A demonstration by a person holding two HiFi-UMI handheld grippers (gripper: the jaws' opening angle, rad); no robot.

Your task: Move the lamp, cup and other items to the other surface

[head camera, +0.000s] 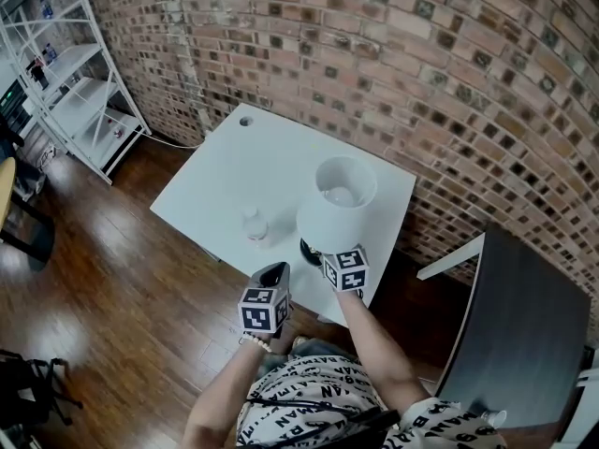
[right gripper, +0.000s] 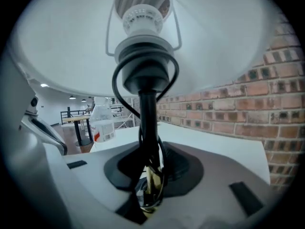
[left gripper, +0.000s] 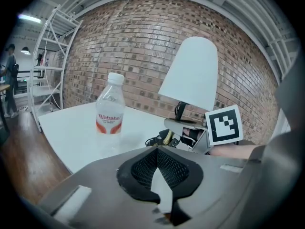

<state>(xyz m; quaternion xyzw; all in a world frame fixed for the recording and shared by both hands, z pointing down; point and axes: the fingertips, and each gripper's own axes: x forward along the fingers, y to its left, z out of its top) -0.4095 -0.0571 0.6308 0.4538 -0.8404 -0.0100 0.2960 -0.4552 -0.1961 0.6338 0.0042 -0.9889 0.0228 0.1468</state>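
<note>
A white-shaded lamp (head camera: 335, 204) stands near the front edge of the white table (head camera: 234, 171). My right gripper (head camera: 320, 253) is shut on its thin dark stem (right gripper: 147, 123) just above the base, with the cord looped round the stem. In the right gripper view the shade (right gripper: 214, 42) fills the top, and the gripper (right gripper: 150, 187) grips low on the stem. A clear water bottle (head camera: 255, 224) with a red label stands left of the lamp. My left gripper (head camera: 276, 272) hovers shut and empty at the table's front edge. From the left gripper (left gripper: 159, 175) I see the bottle (left gripper: 110, 106) and the lamp (left gripper: 190, 70).
A dark tabletop (head camera: 524, 335) stands to the right, across a gap. The brick wall (head camera: 449, 82) runs behind the white table. White shelving (head camera: 80, 87) stands at the far left on the wood floor. A small cable hole (head camera: 245, 120) marks the table's far corner.
</note>
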